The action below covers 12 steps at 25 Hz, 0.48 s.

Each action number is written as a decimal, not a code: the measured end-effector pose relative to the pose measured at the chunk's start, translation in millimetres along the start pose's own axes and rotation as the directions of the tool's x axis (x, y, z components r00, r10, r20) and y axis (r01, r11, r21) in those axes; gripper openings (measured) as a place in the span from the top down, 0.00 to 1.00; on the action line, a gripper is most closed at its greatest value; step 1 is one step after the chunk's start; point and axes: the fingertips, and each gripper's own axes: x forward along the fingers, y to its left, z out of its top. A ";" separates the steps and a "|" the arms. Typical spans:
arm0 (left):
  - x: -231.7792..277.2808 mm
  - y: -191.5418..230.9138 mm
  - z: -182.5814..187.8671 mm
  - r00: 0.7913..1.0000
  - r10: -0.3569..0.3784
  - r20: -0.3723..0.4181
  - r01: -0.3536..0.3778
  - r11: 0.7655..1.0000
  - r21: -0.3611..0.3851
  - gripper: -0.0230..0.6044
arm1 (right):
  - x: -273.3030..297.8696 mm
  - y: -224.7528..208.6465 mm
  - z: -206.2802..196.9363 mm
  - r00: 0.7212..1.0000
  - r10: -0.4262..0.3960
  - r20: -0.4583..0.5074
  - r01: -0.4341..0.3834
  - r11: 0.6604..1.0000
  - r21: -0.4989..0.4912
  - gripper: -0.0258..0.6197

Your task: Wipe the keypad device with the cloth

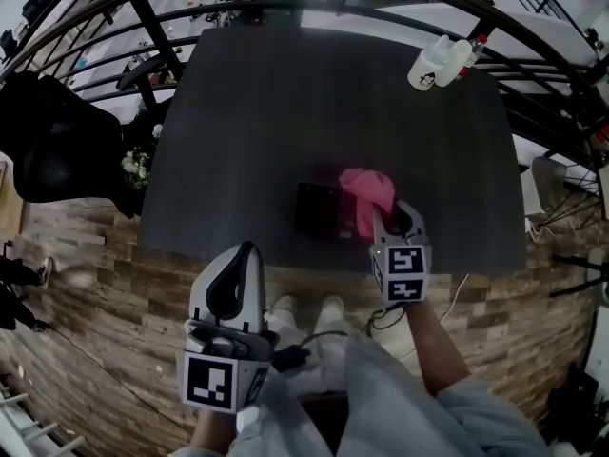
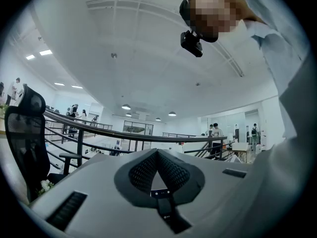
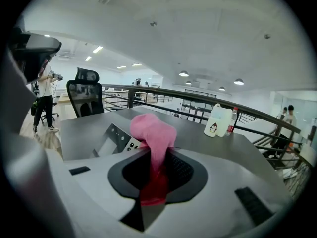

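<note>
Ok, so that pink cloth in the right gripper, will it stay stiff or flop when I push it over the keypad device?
Probably floppy: the pink cloth bunches and droops above the right gripper, whose jaws pinch its lower end. It looks light, so it should likely drag and crumple across the keypad device rather than push flat.

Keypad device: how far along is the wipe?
Done: the pink cloth is clamped in the right hand-held gripper. In hand: the cloth is at the right edge of the keypad device on the table; contact is unclear. Left: the wiping strokes themselves, as far as I can tell. The left hand-held gripper is shut, empty, off the table.
</note>
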 end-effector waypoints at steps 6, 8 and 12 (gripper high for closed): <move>3.4 -6.2 -0.8 1.000 -0.017 -0.014 0.017 1.000 0.011 0.96 | -4.9 -7.6 -20.3 0.999 -0.025 -0.032 0.027 0.998 0.064 0.85; 4.3 -7.3 0.8 1.000 -0.022 -0.017 0.022 1.000 0.017 0.96 | -6.8 -8.1 -25.3 0.999 -0.028 -0.041 0.031 0.996 0.079 0.85; 5.1 -9.8 0.9 0.999 -0.024 -0.021 0.024 1.000 0.020 0.96 | -10.4 -5.8 -44.6 0.997 -0.024 -0.078 0.032 0.994 0.102 0.85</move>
